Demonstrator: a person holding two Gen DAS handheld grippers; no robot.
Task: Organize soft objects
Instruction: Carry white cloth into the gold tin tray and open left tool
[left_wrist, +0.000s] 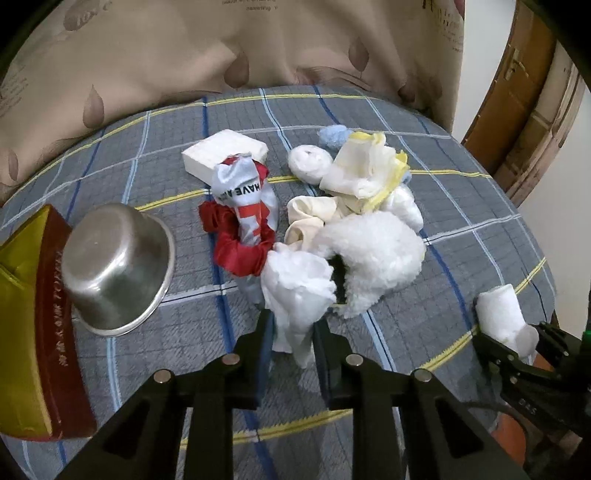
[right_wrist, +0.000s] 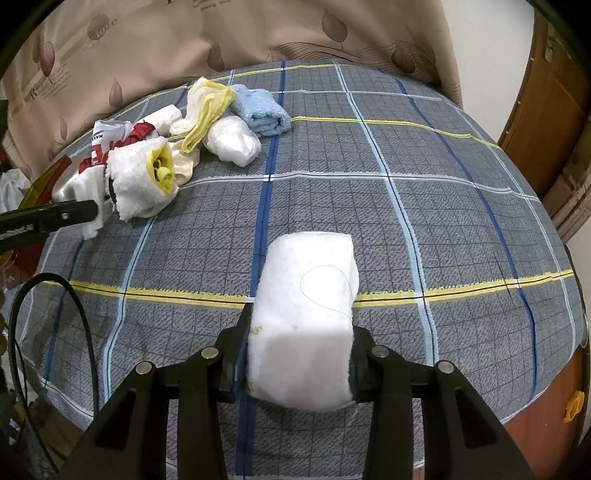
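Your left gripper (left_wrist: 291, 332) has its fingers pinched on one thin white cloth (left_wrist: 295, 291) at the near side of the pile, toward the middle of the bed (left_wrist: 480, 206). Its tail hangs down between the pads.

Your right gripper (right_wrist: 299, 354) is clamped on one rolled white towel (right_wrist: 306, 317), held above the checked cover near the bed's near edge, well apart from the pile.

Count the pile with me, from the left wrist view. One fluffy white towel (left_wrist: 373, 254) lies right against the pinched cloth. One cream cloth (left_wrist: 314, 218) sits just behind it. One yellow-edged white cloth (left_wrist: 365, 170) lies on top toward the far side. One red, white and grey printed garment (left_wrist: 243, 214) lies to the left. Two white bundles: one round roll (left_wrist: 310, 162) behind, one (left_wrist: 406, 206) to the right of the yellow-edged cloth. One light blue towel (right_wrist: 262, 110) lies at the far side of the heap.

Not soft: one white block (left_wrist: 225, 153) sits toward the bed's far left. One steel pot (left_wrist: 114, 266) lies tipped near the left edge, touching one red and gold box (left_wrist: 33, 332). Behind the bed hangs one beige leaf-print curtain (left_wrist: 184, 55). One brown wooden door (left_wrist: 524, 92) stands at the right.
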